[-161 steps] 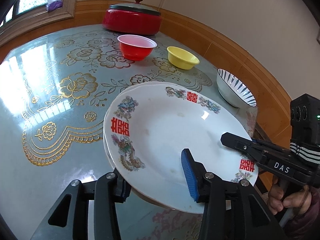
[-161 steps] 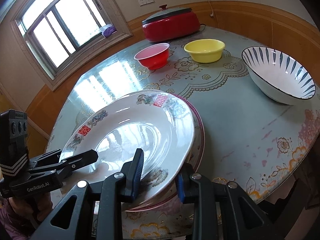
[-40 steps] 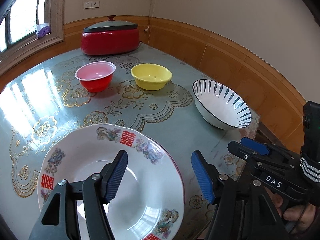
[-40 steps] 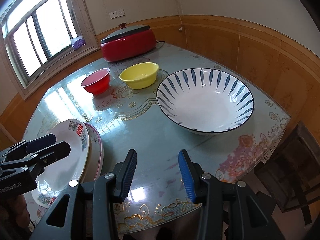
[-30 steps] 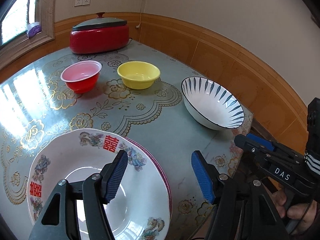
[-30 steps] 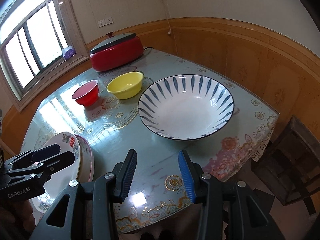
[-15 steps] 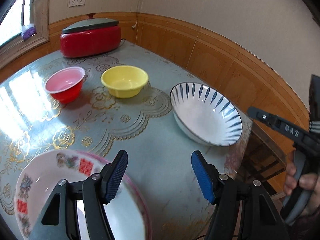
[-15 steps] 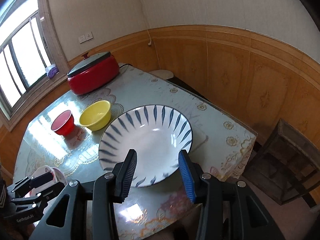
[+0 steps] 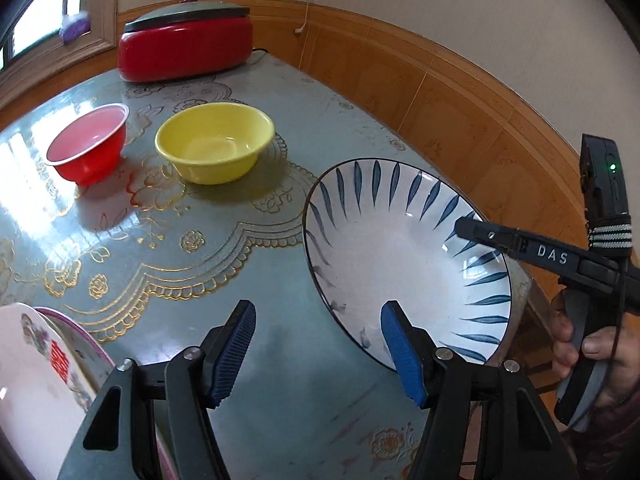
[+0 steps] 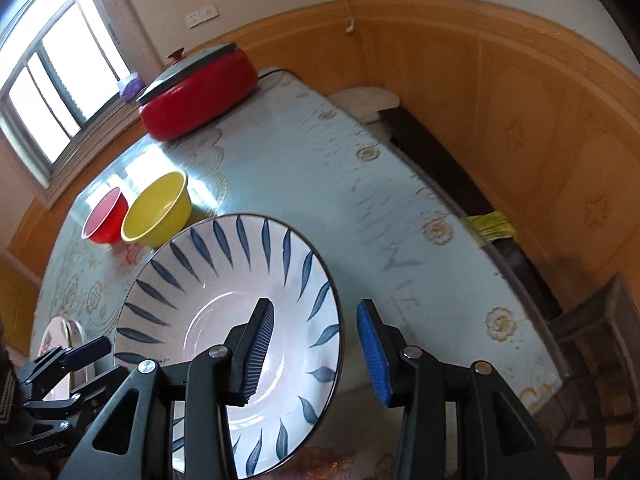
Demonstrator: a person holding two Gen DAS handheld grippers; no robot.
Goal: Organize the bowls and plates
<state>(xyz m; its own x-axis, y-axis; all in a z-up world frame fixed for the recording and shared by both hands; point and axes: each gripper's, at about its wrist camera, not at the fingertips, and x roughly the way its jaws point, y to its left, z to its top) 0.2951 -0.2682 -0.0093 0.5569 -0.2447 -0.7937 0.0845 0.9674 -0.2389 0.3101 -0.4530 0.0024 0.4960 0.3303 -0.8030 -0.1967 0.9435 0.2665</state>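
Observation:
A wide white bowl with blue leaf strokes [image 9: 400,256] [image 10: 224,300] stands near the table's right edge. My right gripper [image 10: 316,316] is open astride the bowl's right rim, one finger over the inside and one outside, neither pad touching. In the left wrist view its black finger [image 9: 476,234] reaches over the bowl's right side. My left gripper [image 9: 318,320] is open above the bowl's near left rim, holding nothing. Two stacked plates [image 9: 36,368] [image 10: 60,332] lie at the lower left. The red bowl [image 9: 86,148] and the yellow bowl [image 9: 216,144] sit side by side further back.
A red lidded cooker [image 9: 184,48] stands at the far end of the patterned blue table [image 9: 224,248]. The table edge runs just right of the striped bowl. A dark chair [image 10: 600,328] and a wood-panelled wall [image 10: 520,100] are beyond it.
Both grippers have swung right, away from the stacked plates and onto the striped bowl. The right gripper has come down over its rim. Neither jaw width has visibly changed.

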